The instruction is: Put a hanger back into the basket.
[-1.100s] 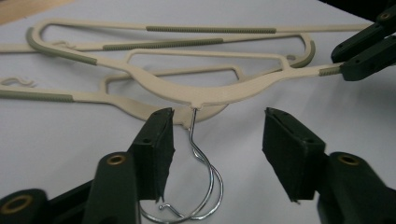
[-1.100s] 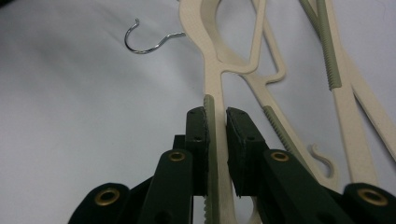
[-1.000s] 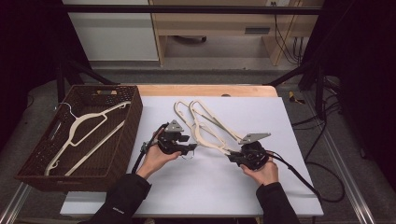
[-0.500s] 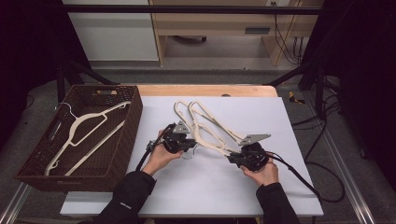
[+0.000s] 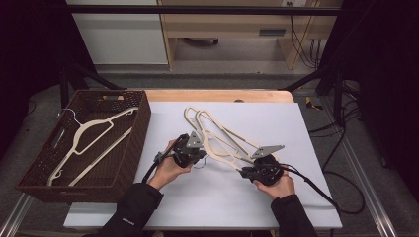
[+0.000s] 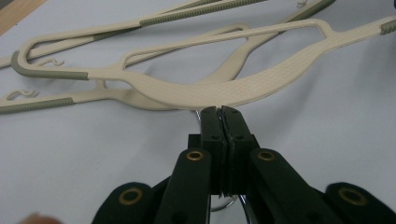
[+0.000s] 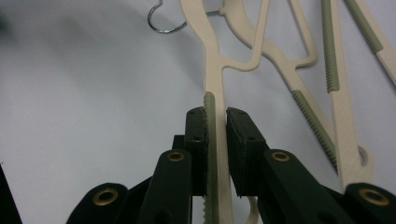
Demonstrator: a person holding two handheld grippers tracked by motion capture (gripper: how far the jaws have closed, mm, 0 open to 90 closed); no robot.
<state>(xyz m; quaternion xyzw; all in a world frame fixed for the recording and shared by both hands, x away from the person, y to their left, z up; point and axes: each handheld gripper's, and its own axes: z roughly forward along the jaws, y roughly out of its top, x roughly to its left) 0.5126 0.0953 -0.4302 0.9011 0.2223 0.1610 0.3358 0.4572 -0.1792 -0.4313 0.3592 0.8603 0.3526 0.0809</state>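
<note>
Two cream plastic hangers lie crossed on the white table (image 5: 301,133). The nearer hanger (image 5: 225,159) runs between my two grippers. My left gripper (image 5: 201,157) sits at its neck (image 6: 219,95). Its jaws have just been closing and now stand pressed together (image 6: 219,111), with the thin wire hook (image 6: 201,116) running in under the pads. My right gripper (image 5: 245,171) is shut on the ribbed grey-green end of that hanger's arm (image 7: 212,135). The hook's curl (image 7: 161,25) lies on the table beyond. The second hanger (image 5: 217,127) rests behind.
A dark woven basket (image 5: 126,163) stands at the table's left edge with another cream hanger (image 5: 89,131) inside. A wooden strip (image 5: 217,95) borders the far edge. Cables (image 5: 341,197) trail off the right side.
My left gripper has shifted a little right, up to the hanger's neck, and its jaws have closed. The right gripper and both hangers have stayed where they were.
</note>
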